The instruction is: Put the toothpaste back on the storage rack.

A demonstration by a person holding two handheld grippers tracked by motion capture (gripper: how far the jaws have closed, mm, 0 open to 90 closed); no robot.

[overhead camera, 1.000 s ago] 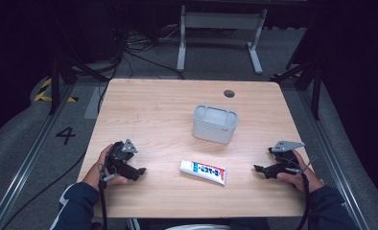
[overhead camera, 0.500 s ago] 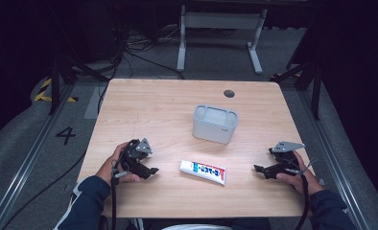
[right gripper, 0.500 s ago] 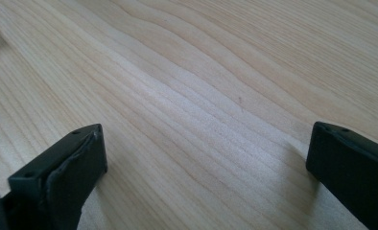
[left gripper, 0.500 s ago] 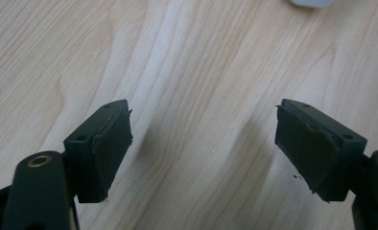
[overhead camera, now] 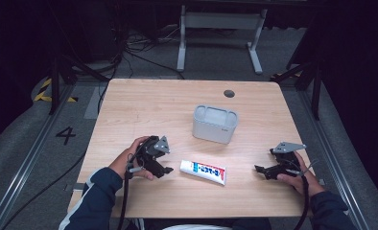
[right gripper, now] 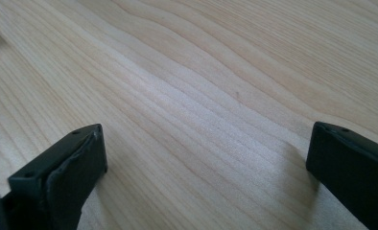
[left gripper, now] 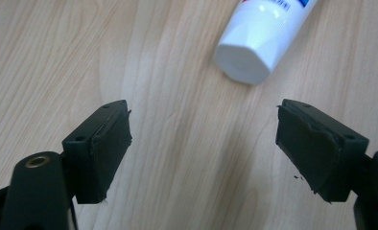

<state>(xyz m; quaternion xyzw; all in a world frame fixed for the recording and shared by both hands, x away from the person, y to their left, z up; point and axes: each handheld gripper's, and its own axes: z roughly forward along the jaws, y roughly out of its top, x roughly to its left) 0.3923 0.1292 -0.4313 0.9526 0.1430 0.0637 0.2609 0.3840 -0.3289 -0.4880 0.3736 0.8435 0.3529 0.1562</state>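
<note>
A white toothpaste tube point(overhead camera: 203, 171) with blue and red print lies flat near the table's front middle, its white cap point(left gripper: 242, 61) toward the left. My left gripper point(overhead camera: 167, 168) is open just left of the cap, jaws wide with bare wood between them point(left gripper: 202, 143). My right gripper point(overhead camera: 260, 170) rests open at the front right, a short way right of the tube's crimped end, with only wood between its jaws point(right gripper: 204, 163). A grey plastic bin point(overhead camera: 215, 124) stands behind the tube at the table's middle.
The wooden table point(overhead camera: 153, 105) has a dark round cable hole point(overhead camera: 229, 93) at the back right. Beyond it stand a grey metal frame point(overhead camera: 220, 28), cables on the floor and a floor mark "4" point(overhead camera: 65, 135).
My left gripper has moved right along the front of the table, from the left side to just beside the tube's cap. The right gripper has stayed put.
</note>
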